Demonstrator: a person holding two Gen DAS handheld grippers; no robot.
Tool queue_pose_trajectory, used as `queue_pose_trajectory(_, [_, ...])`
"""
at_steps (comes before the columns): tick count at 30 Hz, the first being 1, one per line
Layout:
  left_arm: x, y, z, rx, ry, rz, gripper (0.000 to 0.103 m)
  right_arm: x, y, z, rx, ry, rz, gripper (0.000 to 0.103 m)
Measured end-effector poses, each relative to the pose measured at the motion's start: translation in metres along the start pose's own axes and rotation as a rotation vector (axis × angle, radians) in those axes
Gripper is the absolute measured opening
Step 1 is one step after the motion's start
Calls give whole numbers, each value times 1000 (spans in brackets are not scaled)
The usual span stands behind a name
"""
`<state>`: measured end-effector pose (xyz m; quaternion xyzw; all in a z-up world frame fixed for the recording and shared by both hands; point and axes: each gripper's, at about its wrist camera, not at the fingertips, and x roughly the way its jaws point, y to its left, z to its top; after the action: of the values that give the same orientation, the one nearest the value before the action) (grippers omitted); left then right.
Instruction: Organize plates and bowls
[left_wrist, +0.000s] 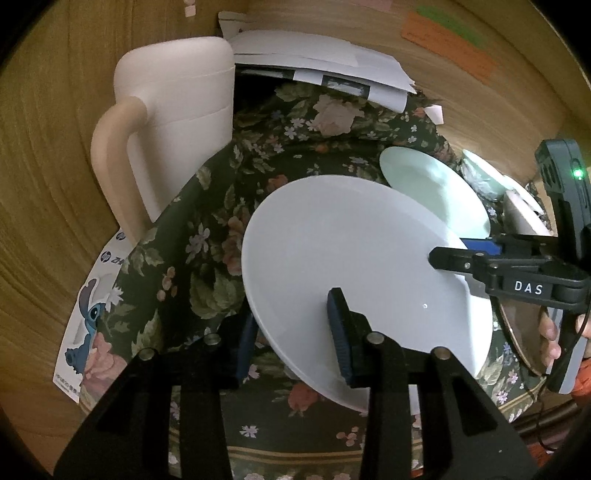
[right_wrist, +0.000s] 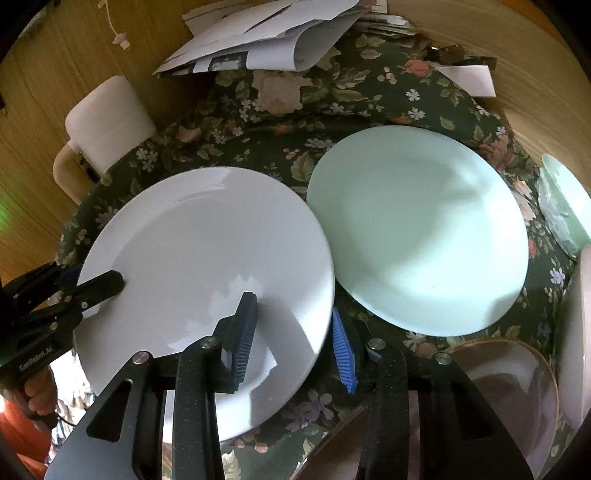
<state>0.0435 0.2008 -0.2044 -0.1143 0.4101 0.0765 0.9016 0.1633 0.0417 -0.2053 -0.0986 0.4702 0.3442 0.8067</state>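
Note:
A large white plate (left_wrist: 354, 266) (right_wrist: 207, 273) is held above the floral tablecloth by both grippers. My left gripper (left_wrist: 291, 332) is shut on its near rim, one finger above and one below. My right gripper (right_wrist: 295, 332) is shut on the plate's opposite rim; it shows at the right of the left wrist view (left_wrist: 454, 254). A pale green plate (right_wrist: 417, 229) (left_wrist: 436, 188) lies flat on the cloth just beyond the white one. A gold-rimmed bowl (right_wrist: 509, 391) sits at the lower right. A small green patterned dish (right_wrist: 565, 206) lies at the far right.
A white jug with a beige handle (left_wrist: 173, 129) (right_wrist: 107, 122) stands at the table's left. Loose papers (left_wrist: 317, 62) (right_wrist: 266, 40) lie at the back. The wooden wall (left_wrist: 44, 147) surrounds the table. A white dish (right_wrist: 576, 332) stands at the right edge.

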Motion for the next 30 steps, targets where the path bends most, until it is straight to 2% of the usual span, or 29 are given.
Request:
queue_pose_trajectory(12, [-23, -23, 9, 37, -62, 6, 36, -34, -8, -10, 29, -87, -8, 36])
queue_pose_trajectory(30, [-59, -84, 11, 115, -150, -60, 36, -101, -30, -44, 87, -204, -59, 36])
